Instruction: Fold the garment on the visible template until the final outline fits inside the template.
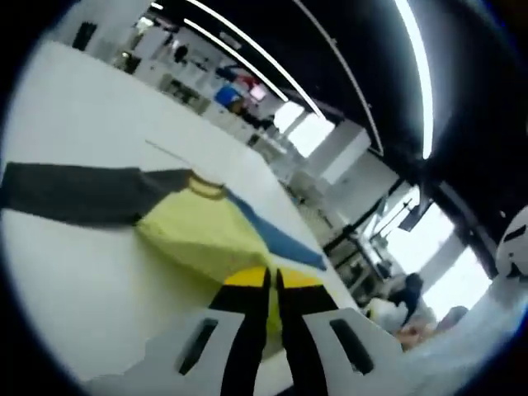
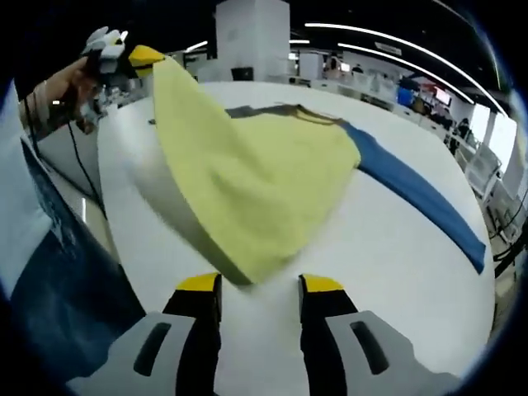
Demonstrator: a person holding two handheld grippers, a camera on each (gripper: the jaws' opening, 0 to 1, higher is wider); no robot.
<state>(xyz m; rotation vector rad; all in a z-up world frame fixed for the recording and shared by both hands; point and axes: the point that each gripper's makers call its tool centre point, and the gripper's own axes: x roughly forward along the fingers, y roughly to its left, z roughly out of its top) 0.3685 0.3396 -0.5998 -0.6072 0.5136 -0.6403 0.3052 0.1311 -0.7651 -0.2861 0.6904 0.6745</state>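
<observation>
1. the garment (image 2: 256,181) is a yellow top with one dark grey sleeve (image 1: 82,194) and one blue sleeve (image 2: 421,194); it lies partly on a white table (image 2: 379,272) and is partly lifted off it.
2. in the left gripper view, the left gripper (image 1: 272,280) has its yellow-tipped jaws pressed close together with a fold of the yellow cloth pinched between them; the garment's body (image 1: 202,231) stretches away from the tips, the grey sleeve runs out to the left across the table, and the blue sleeve trails to the right.
3. in the right gripper view, the right gripper (image 2: 257,285) has its jaws spread apart, with nothing between them; the lower edge of the raised yellow cloth hangs just ahead of the tips, apart from them.
4. in the same view, the other gripper (image 2: 124,54), held in a person's hand (image 2: 70,87), holds a corner of the yellow cloth up at upper left, so the cloth slopes down toward the table.
5. the background shows a large room with ceiling light strips (image 2: 388,41); the template is not discernible.
</observation>
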